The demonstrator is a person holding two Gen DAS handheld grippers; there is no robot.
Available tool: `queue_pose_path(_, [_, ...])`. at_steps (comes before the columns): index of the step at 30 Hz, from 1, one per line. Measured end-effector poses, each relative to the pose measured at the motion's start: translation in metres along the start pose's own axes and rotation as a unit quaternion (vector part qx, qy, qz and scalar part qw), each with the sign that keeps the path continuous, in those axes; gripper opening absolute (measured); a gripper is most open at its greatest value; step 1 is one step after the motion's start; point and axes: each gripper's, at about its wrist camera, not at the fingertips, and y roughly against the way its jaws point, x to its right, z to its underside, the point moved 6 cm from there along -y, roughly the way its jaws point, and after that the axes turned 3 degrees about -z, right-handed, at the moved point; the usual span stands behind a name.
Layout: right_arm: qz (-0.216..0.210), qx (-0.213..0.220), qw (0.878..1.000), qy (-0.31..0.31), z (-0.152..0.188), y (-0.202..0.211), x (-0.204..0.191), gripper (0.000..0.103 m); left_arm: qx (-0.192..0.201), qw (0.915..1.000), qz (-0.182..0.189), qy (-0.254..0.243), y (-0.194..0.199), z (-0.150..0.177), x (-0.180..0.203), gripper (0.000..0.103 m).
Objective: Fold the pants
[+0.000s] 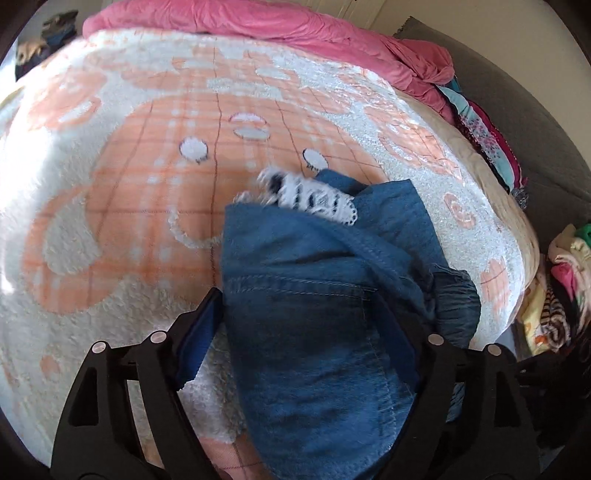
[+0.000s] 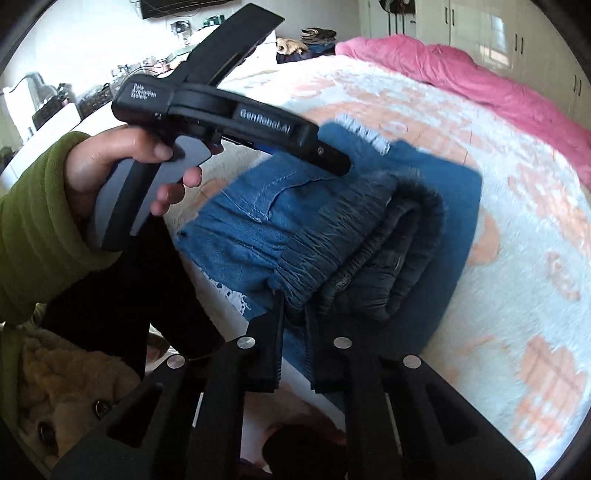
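I see the blue denim pants lying folded on the fluffy white and peach patterned blanket that covers the bed, close to its near edge, with white lace trim showing at the hem. My right gripper is clenched on the gathered elastic waistband. My left gripper has its fingers spread wide, straddling the denim; I cannot tell whether its blue pads press the cloth. A hand in a green ribbed sleeve holds that tool. A crumpled pink quilt lies along the far edge
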Motion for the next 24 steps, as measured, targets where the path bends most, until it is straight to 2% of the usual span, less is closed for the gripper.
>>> queue_pose_path(3, [-0.002,0.016,1.0,-0.002,-0.004,0.013,-0.006,0.018,0.005,1.0,0.001,0.0,0.003,0.001,0.0,0.076])
queue_pose_path(7, [-0.005,0.064,0.998,0.016,-0.015,0.044,-0.024,0.019,0.004,1.0,0.006,0.002,0.006,-0.001,-0.002,0.076])
queue_pose_path(9, [-0.02,0.069,0.997,0.031,-0.023,0.042,-0.038,0.019,0.005,1.0,0.006,0.002,0.006,-0.001,-0.002,0.076])
queue_pose_path(11, [-0.017,0.063,0.997,0.051,-0.028,0.03,-0.05,0.021,0.006,1.0,0.007,0.004,0.006,-0.001,-0.002,0.076])
queue_pose_path(14, [0.002,0.054,0.995,0.082,-0.039,0.005,-0.055,0.039,0.005,0.9999,0.005,0.007,0.007,0.001,-0.001,0.075])
queue_pose_path(15, [0.004,0.049,0.996,0.078,-0.041,-0.003,-0.053,0.04,0.004,1.0,0.005,0.006,0.007,0.001,-0.001,0.075])
queue_pose_path(17, [-0.002,0.033,0.997,0.066,-0.041,-0.019,-0.052,0.04,0.004,1.0,0.002,0.004,0.007,0.0,-0.001,0.075])
queue_pose_path(18, [-0.009,0.018,0.998,0.058,-0.037,-0.027,-0.051,0.032,0.004,1.0,0.001,0.003,0.007,0.0,-0.001,0.076])
queue_pose_path(20, [-0.014,-0.006,0.998,0.058,-0.026,-0.034,-0.055,0.025,0.006,1.0,0.002,0.0,0.008,0.0,0.001,0.076])
queue_pose_path(24, [-0.016,-0.005,0.999,0.041,-0.014,-0.029,-0.051,0.023,0.008,0.9999,-0.002,-0.005,0.005,0.0,0.003,0.076])
